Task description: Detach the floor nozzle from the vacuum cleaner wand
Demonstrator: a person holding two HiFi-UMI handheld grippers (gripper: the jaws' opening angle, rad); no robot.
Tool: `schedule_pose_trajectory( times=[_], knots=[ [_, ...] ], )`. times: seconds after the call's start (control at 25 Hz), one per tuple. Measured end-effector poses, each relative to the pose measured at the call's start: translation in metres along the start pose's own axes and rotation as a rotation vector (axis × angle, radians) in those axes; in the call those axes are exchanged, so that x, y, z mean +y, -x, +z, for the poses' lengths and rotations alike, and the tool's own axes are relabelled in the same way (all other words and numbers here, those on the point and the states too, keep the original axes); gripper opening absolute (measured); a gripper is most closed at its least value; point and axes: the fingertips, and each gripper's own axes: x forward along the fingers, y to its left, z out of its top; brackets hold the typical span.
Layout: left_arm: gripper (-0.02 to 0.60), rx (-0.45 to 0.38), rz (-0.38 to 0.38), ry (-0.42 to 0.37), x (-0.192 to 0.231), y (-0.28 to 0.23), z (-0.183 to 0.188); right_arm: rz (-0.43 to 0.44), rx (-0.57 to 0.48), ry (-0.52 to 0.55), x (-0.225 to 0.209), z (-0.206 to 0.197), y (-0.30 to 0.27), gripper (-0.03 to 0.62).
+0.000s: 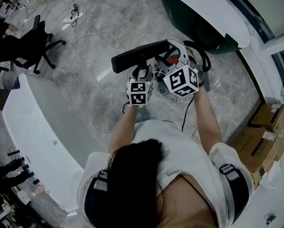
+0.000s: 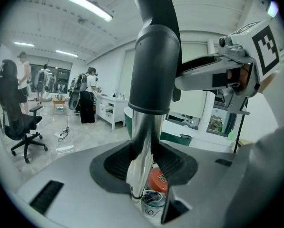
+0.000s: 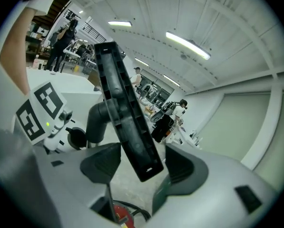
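The black floor nozzle is held up in front of me, its dark elbow fitted over the chrome wand. My left gripper is shut on the wand just below that elbow, both pads against the tube. In the right gripper view one end of the nozzle hangs between the jaws of my right gripper, which stand open with a gap on either side. The two marker cubes sit side by side under the nozzle, the left cube and the right cube.
The red vacuum body with a black hose lies on the marble floor below. A white bathtub stands at left, an office chair behind it, cardboard boxes at right, a cable on the floor. People stand far off.
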Motion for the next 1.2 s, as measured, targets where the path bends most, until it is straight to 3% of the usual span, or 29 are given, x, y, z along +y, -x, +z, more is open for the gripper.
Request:
schedule_pose_trajectory(
  times=[0.4,0.92,1.2],
  knots=[
    [0.153,0.0,-0.015,0.014,0.0,0.001,0.0,0.096,-0.007,0.09,0.008,0.004,-0.017,0.284],
    [0.155,-0.011,-0.085,-0.017,-0.01,0.002,-0.003,0.199,-0.029,0.337,0.018,0.011,-0.029,0.284],
    [0.155,-0.011,-0.113,-0.024,-0.01,0.003,-0.003,0.223,-0.026,0.406,0.027,0.018,-0.035,0.282]
  ],
)
